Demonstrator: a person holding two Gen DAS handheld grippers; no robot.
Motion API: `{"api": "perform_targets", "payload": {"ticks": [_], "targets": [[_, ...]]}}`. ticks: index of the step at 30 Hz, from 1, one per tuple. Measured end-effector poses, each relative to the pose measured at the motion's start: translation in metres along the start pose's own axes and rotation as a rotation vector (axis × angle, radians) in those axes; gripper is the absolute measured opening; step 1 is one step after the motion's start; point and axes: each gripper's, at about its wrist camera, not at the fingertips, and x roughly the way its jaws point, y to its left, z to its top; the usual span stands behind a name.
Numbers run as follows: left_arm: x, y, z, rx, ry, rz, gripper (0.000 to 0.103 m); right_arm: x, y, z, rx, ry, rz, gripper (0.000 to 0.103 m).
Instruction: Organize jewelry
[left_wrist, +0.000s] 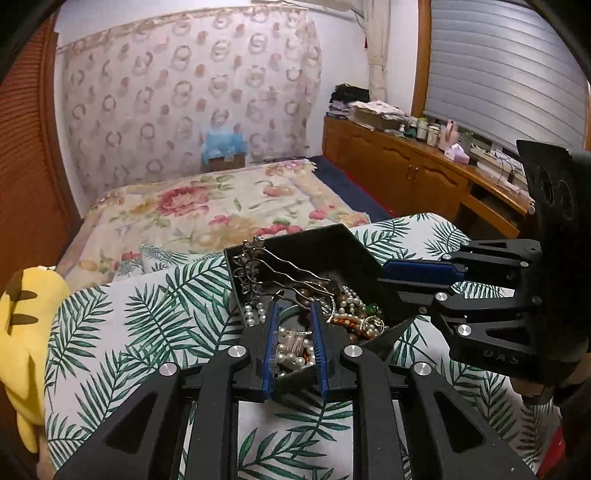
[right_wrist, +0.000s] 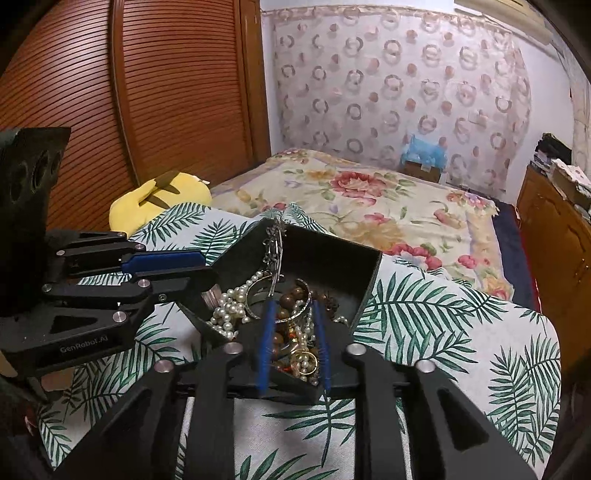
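On the leaf-print cloth (left_wrist: 155, 325), the black box (left_wrist: 332, 251) holds tangled jewelry (right_wrist: 295, 332). Left gripper (left_wrist: 295, 306) and right gripper (right_wrist: 293, 306) hover above it, jaws parted, grasping nothing.

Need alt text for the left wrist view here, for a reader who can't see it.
A black tray heaped with pearl strands, beads and a wavy metal hairpin sits on a palm-leaf cloth. The left gripper hangs just above the pile, jaws slightly apart and empty; the right gripper reaches in from the right.

black grippers (left_wrist: 294, 310), blue-padded jaws
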Motion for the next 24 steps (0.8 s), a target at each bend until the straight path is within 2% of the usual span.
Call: {"api": "perform_targets", "payload": {"ticks": [4,6,7,9,10,12,15,17,24], "targets": [[-0.005,0.004,-0.005,-0.012,-0.01,0.02,0.032,-0.003,-0.002,-0.002,0.007,-0.009,-0.008,0.026],[-0.012,0.005,-0.007,-0.02,-0.021,0.039,0.053,-0.008,-0.003,-0.003,0.026,-0.019,-0.017,0.026],[-0.017,0.006,-0.009,-0.026,-0.032,0.046,0.058,-0.012,-0.003,-0.004,0.035,-0.026,-0.028,0.026],[-0.026,0.006,-0.012,-0.035,-0.049,0.051,0.075,-0.023,-0.001,-0.007,0.053,-0.047,-0.054,0.033],[-0.032,0.006,-0.015,-0.042,-0.06,0.06,0.079,-0.029,0.0,-0.008,0.062,-0.06,-0.066,0.041],[-0.043,0.005,-0.017,-0.048,-0.079,0.08,0.088,-0.043,0.004,-0.012,0.082,-0.091,-0.079,0.045],[-0.06,0.0,-0.021,-0.05,-0.105,0.096,0.095,-0.063,0.011,-0.019,0.105,-0.124,-0.094,0.048],[-0.072,-0.004,-0.024,-0.048,-0.124,0.102,0.095,-0.076,0.016,-0.023,0.114,-0.149,-0.111,0.059],[-0.099,-0.007,-0.036,-0.068,-0.139,0.149,0.095,-0.11,0.029,-0.041,0.137,-0.202,-0.162,0.085]]}}
